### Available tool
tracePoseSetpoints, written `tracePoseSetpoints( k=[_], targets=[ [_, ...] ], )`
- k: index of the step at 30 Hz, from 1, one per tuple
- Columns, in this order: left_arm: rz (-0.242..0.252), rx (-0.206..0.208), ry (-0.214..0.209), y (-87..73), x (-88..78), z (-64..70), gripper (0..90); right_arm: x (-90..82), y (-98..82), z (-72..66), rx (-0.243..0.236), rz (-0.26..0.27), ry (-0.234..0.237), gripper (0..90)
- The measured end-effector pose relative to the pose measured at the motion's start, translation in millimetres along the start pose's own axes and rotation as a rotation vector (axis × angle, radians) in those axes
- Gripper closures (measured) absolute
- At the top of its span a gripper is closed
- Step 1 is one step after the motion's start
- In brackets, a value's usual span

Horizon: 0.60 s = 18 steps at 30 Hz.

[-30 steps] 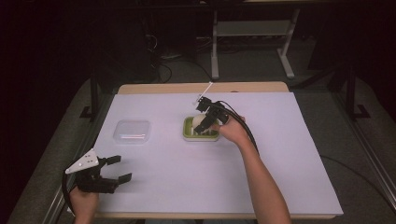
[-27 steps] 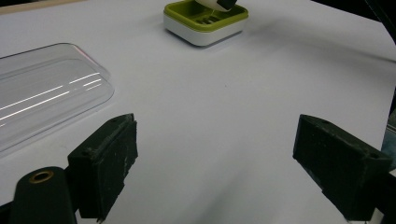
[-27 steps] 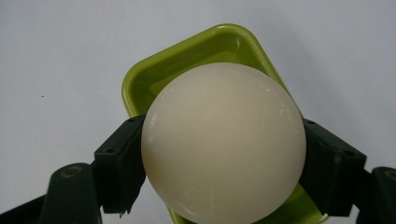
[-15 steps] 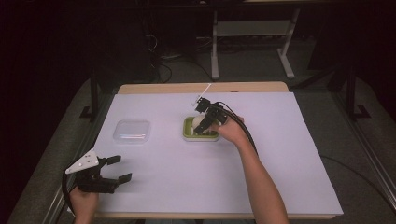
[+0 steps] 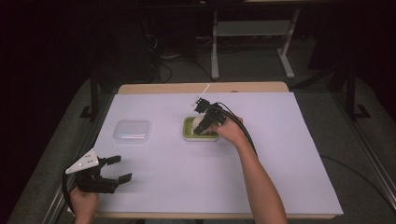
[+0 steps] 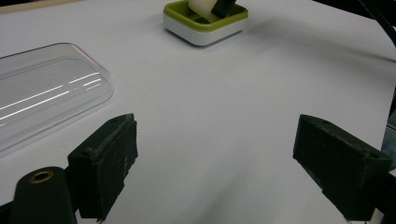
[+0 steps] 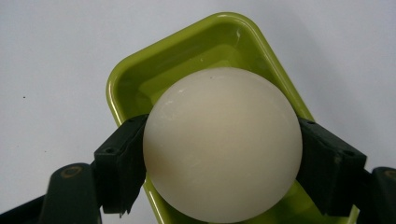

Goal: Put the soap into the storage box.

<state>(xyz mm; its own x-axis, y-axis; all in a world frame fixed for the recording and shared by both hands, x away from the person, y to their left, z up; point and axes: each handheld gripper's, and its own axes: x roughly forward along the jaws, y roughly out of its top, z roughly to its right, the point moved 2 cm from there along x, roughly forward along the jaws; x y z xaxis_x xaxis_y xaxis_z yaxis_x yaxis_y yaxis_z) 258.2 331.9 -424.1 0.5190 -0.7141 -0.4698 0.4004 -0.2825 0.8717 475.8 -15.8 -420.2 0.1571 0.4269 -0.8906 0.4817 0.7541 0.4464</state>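
A wooden table (image 5: 201, 87) stands covered almost wholly by a white sheet (image 5: 289, 154), with bare wood showing along the far edge. On the sheet lie a clear plastic lid (image 5: 132, 131) at the left and a green tray (image 5: 189, 133) near the middle, well apart.

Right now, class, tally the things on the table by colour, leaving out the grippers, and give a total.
Green: 1, the tray
Cream-white: 1, the ball, held over the tray by the right gripper
Clear: 1, the plastic lid
Total: 3
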Motion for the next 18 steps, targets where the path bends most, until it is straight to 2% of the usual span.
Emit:
tracePoseSetpoints(
  k=[18],
  targets=[
    [-0.001, 0.001, 0.001, 0.1, -0.5, -0.2, 13.2, 1.7, 0.4, 0.1, 0.003, -0.003, -0.007, 23.4]
  ],
)
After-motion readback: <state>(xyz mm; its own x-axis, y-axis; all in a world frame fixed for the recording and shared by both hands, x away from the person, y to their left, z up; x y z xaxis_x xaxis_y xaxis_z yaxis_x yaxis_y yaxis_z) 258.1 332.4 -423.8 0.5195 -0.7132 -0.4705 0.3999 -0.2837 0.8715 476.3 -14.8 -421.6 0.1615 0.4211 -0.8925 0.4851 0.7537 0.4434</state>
